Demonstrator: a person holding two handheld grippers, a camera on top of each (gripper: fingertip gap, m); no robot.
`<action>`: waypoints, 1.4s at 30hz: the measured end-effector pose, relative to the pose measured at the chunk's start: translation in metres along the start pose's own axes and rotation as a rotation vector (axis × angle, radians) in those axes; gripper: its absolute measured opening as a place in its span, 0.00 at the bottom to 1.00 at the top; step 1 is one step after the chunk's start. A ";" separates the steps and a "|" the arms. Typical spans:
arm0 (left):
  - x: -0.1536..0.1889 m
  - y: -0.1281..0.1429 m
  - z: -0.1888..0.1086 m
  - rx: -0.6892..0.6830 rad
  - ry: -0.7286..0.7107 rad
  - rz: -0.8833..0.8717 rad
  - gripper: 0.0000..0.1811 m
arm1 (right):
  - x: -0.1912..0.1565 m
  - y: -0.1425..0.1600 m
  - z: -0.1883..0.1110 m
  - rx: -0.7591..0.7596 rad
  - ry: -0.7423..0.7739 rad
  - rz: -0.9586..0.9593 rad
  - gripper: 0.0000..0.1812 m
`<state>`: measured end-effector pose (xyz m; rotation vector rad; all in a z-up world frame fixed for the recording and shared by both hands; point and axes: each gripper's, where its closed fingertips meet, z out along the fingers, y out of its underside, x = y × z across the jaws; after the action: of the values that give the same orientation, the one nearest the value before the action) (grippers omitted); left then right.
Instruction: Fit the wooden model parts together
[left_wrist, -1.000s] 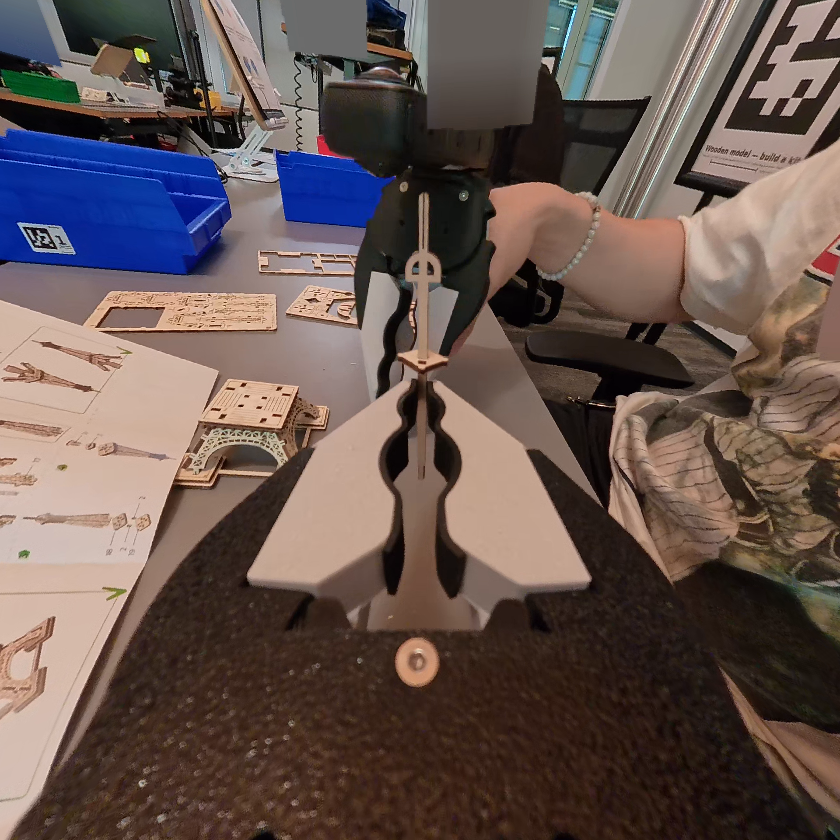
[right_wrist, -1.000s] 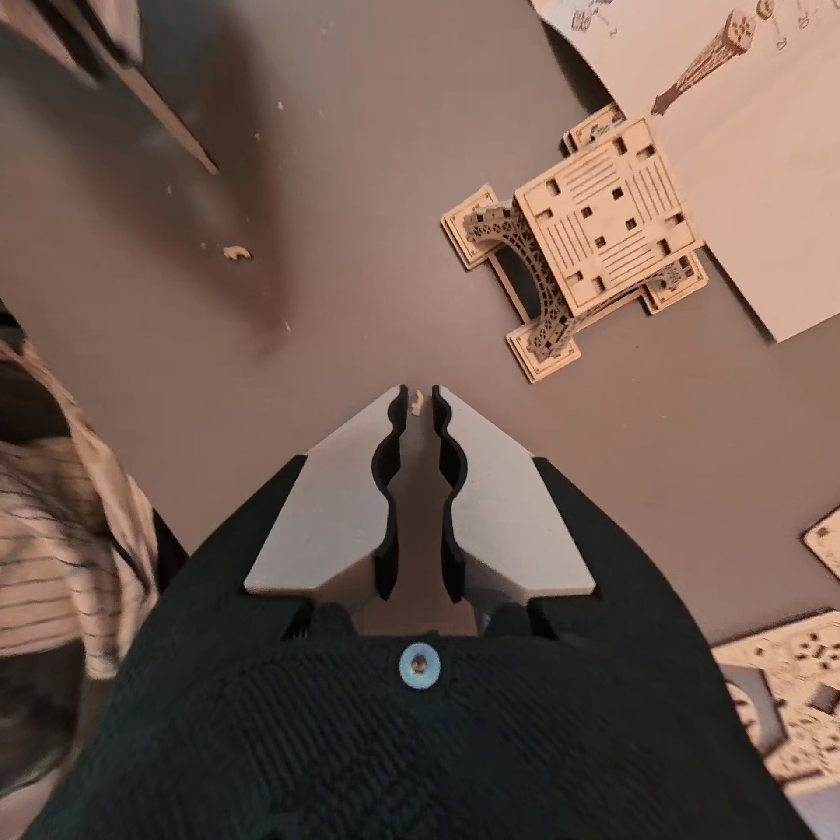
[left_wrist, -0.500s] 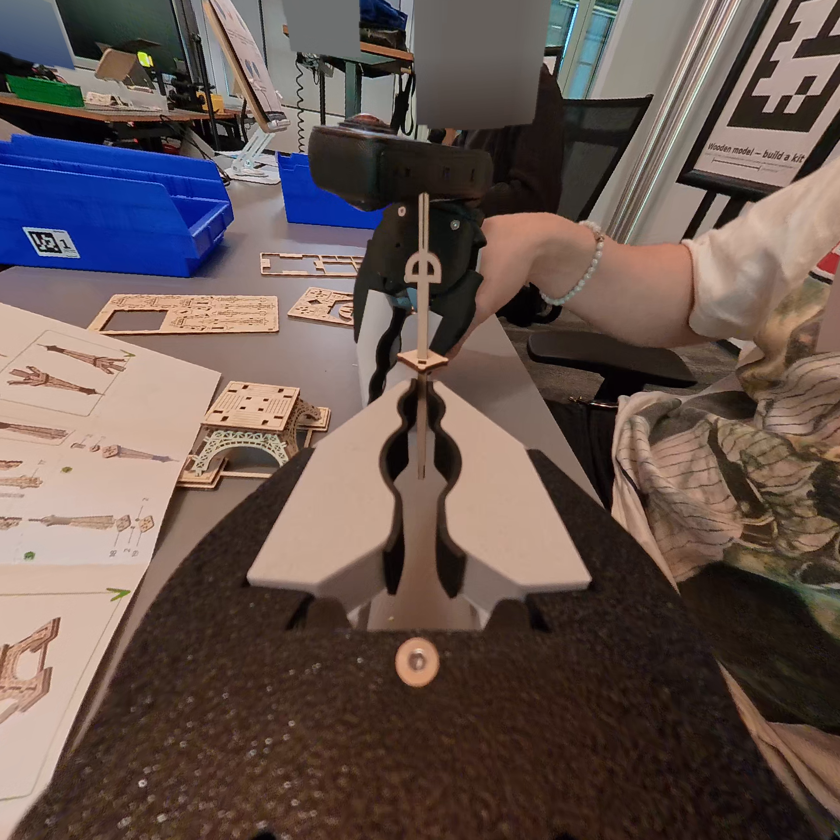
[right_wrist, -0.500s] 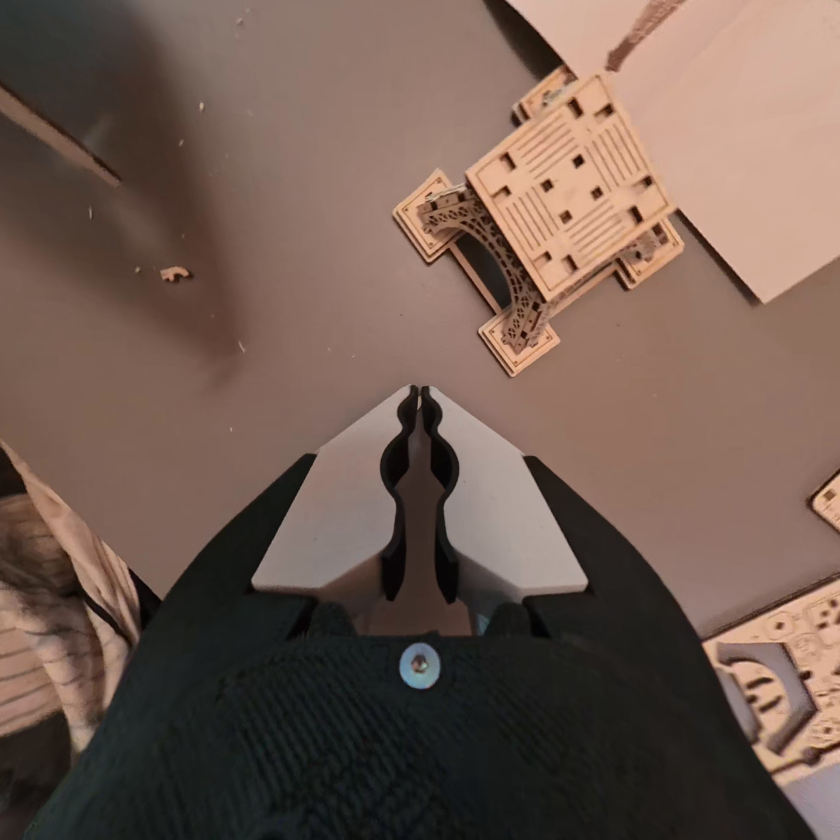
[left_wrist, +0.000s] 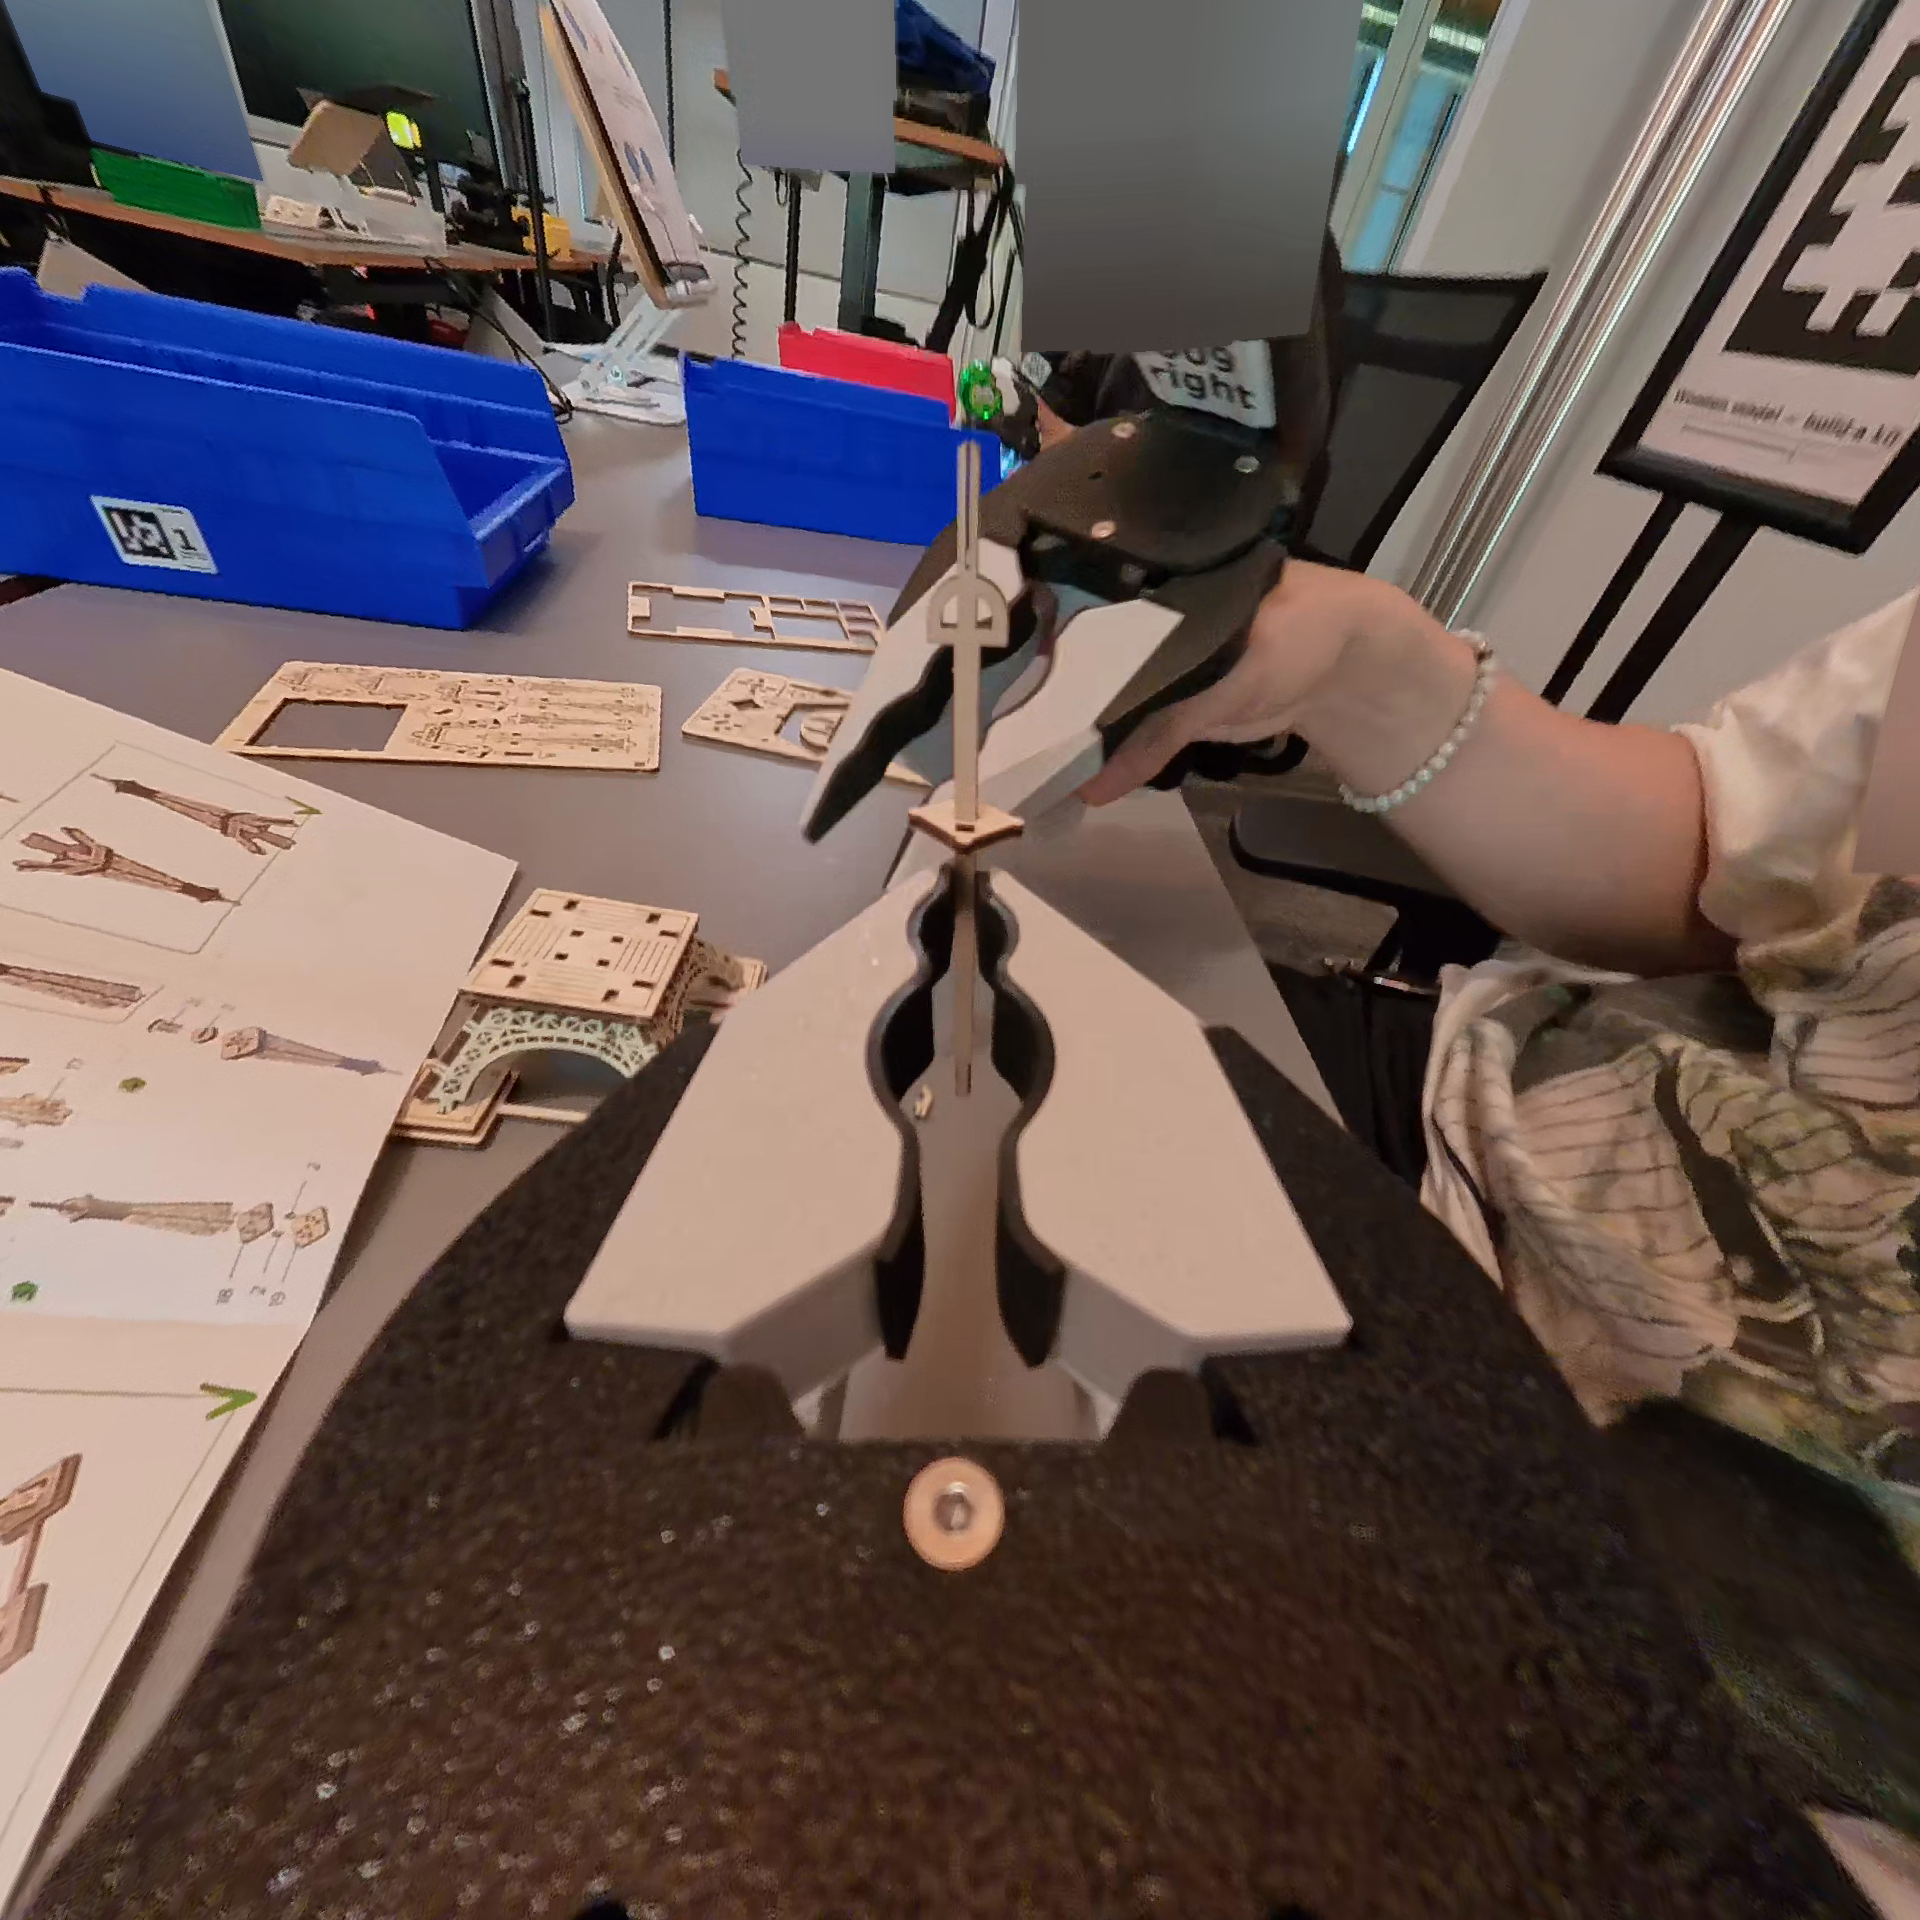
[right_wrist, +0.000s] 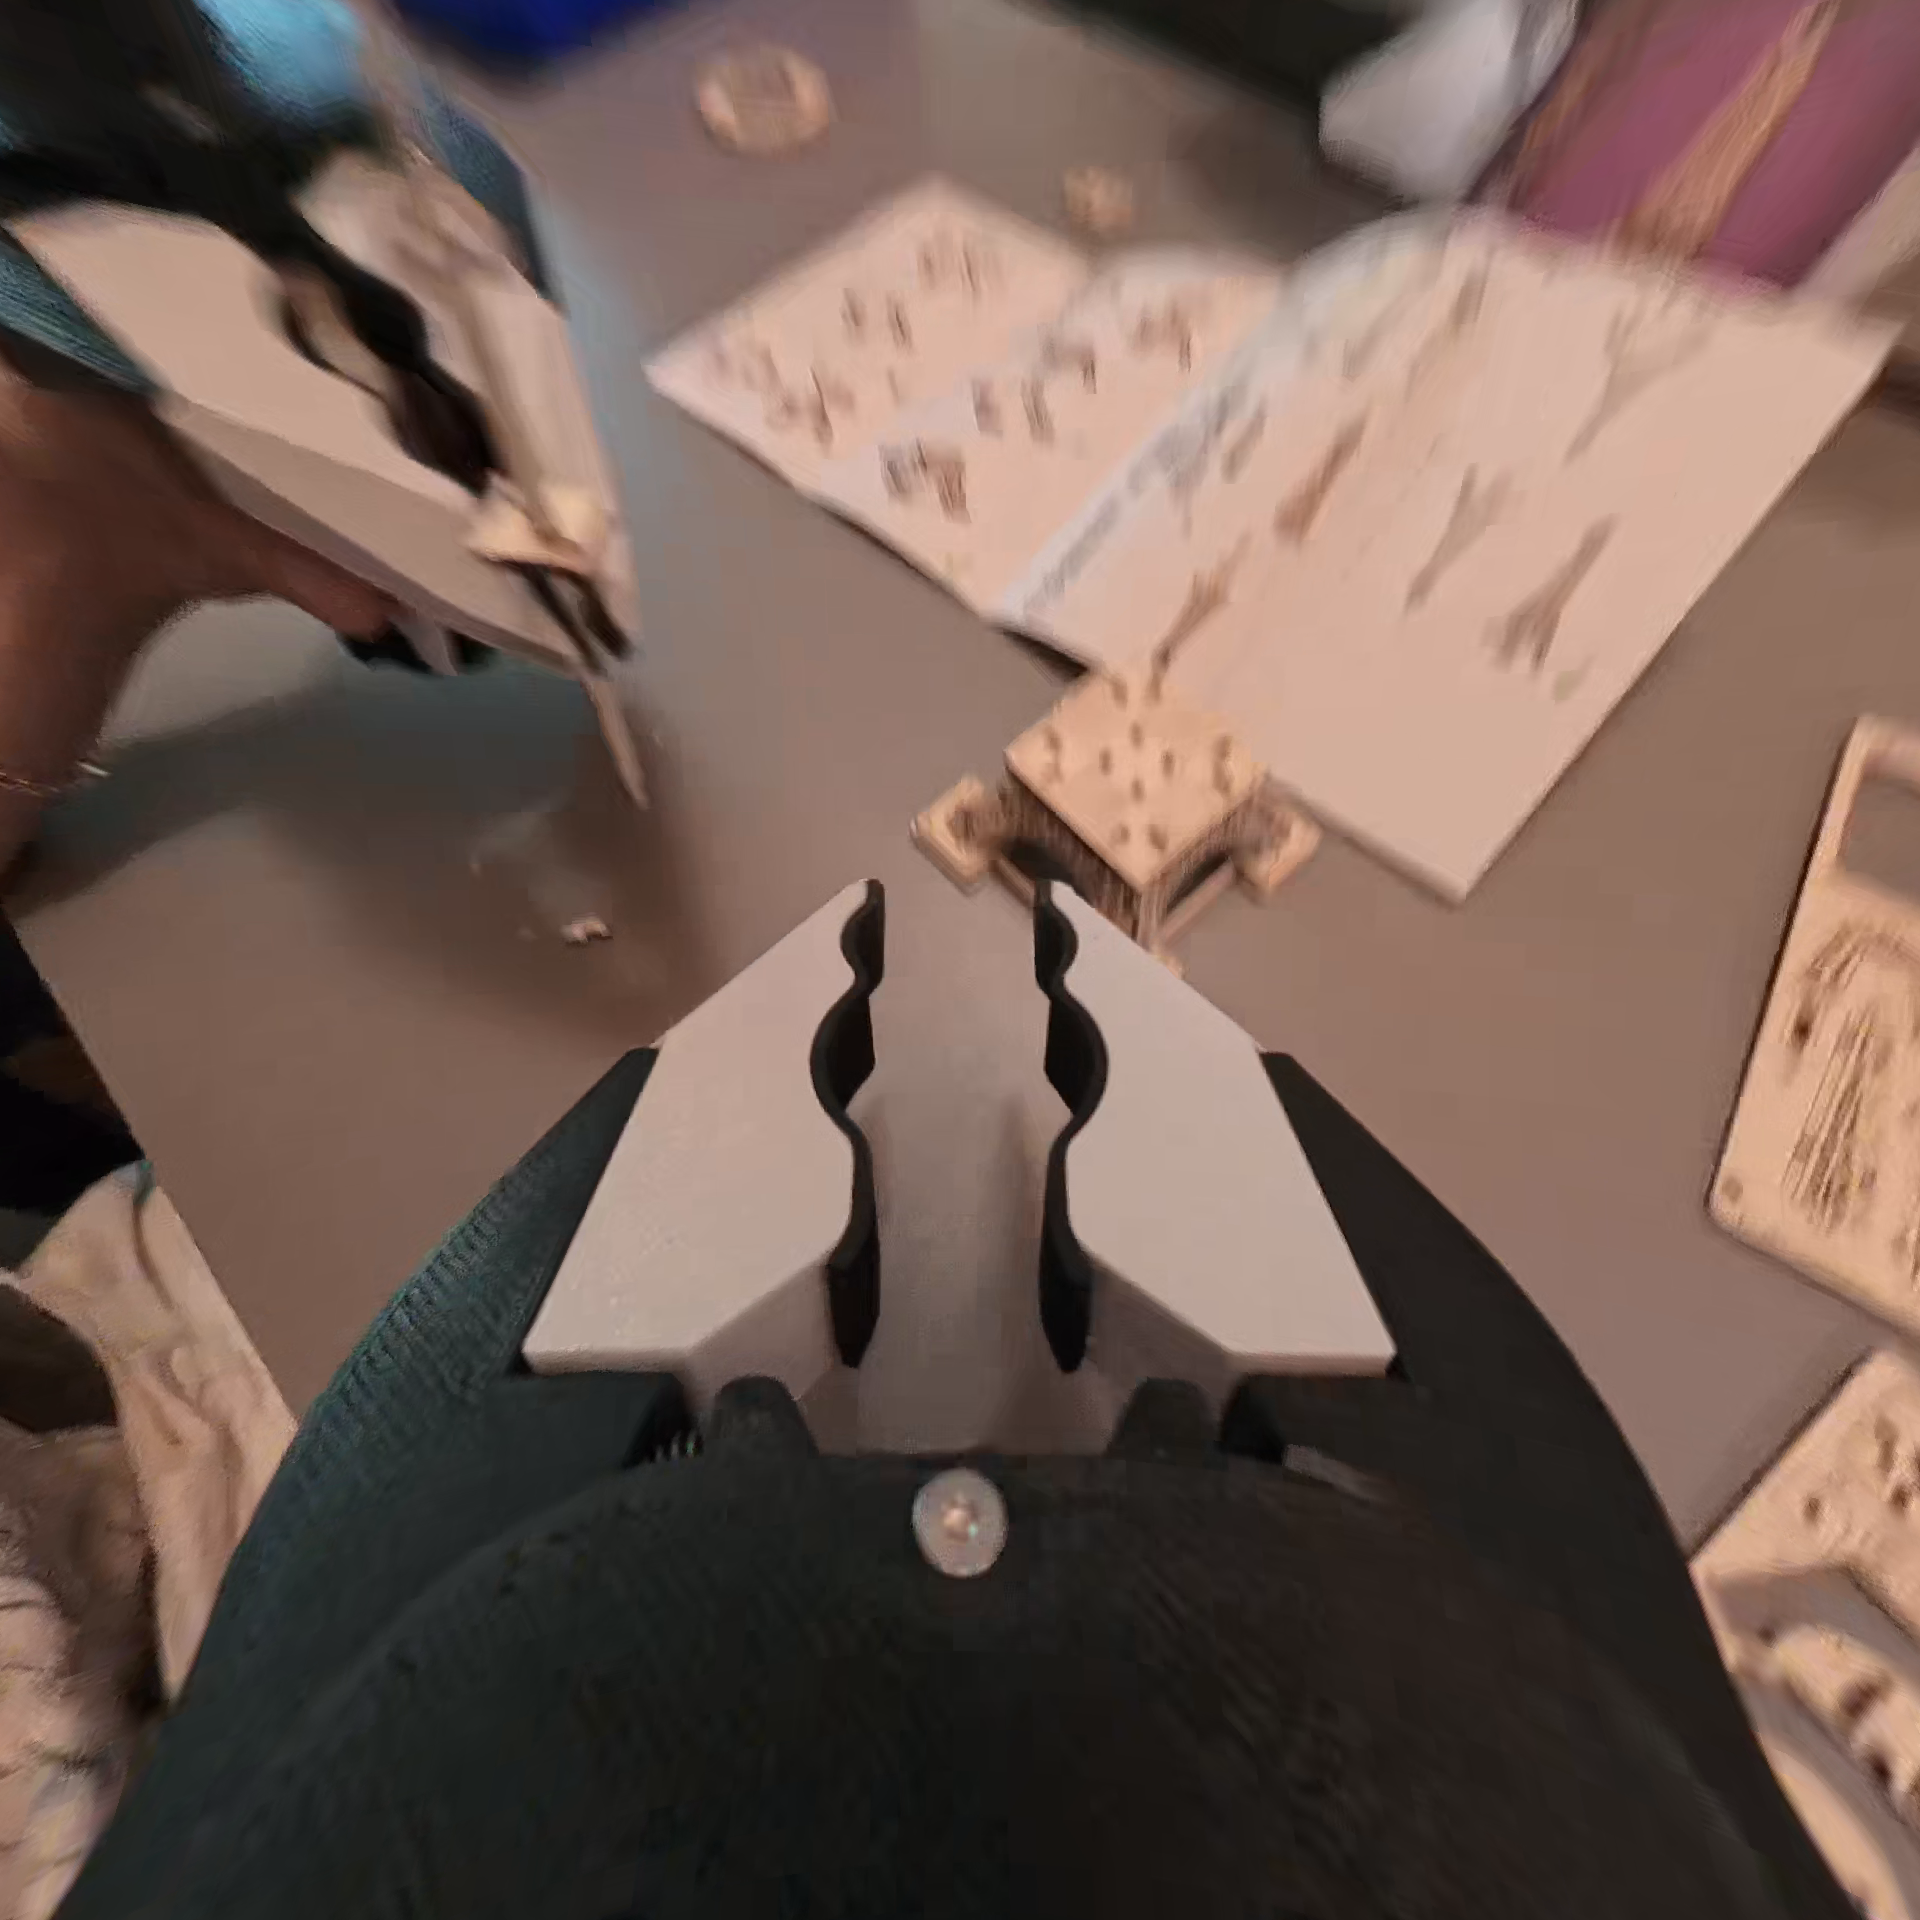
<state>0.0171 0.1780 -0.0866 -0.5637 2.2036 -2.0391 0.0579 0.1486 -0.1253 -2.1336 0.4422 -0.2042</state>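
My left gripper (left_wrist: 964, 878) is shut on a thin wooden spire (left_wrist: 966, 665) and holds it upright. A small square wooden plate (left_wrist: 964, 826) sits on the spire just above my fingertips. My right gripper (right_wrist: 956, 904) is open and empty. In the left wrist view it (left_wrist: 914, 790) hangs tilted just behind the spire. The wooden tower base (left_wrist: 582, 977) stands on the grey table (left_wrist: 727, 831) to the left. In the blurred right wrist view the base (right_wrist: 1132, 821) lies just beyond my right fingertips, and the left gripper (right_wrist: 582, 613) with the spire (right_wrist: 618, 727) is at upper left.
Instruction sheets (left_wrist: 208, 935) cover the table's left side. Flat wooden part sheets (left_wrist: 447, 717) lie behind the base, with more at the right (right_wrist: 1829, 1039). Blue bins (left_wrist: 270, 457) stand at the back. A small wood chip (right_wrist: 587, 928) lies on the table. A person's arm (left_wrist: 1507, 790) reaches in from the right. The tips of one gripper are about 7 cm away from the tips of the other.
My right gripper has opened and swung from pointing down over the spire to tilted off to its right side. The left gripper holds the spire as before.
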 end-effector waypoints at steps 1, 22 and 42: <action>0.000 -0.003 0.001 0.019 -0.002 -0.010 0.00 | -0.006 -0.016 -0.006 0.098 -0.028 -0.049 0.13; 0.011 -0.013 0.049 0.075 -0.029 0.031 0.00 | -0.032 -0.022 -0.051 0.509 -0.245 -0.090 0.09; 0.009 -0.011 0.061 0.044 -0.091 0.071 0.10 | -0.021 -0.014 -0.055 0.626 -0.220 -0.075 0.01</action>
<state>0.0297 0.1166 -0.0806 -0.5536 2.0924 -1.9801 0.0252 0.1215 -0.0819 -1.5348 0.1391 -0.1257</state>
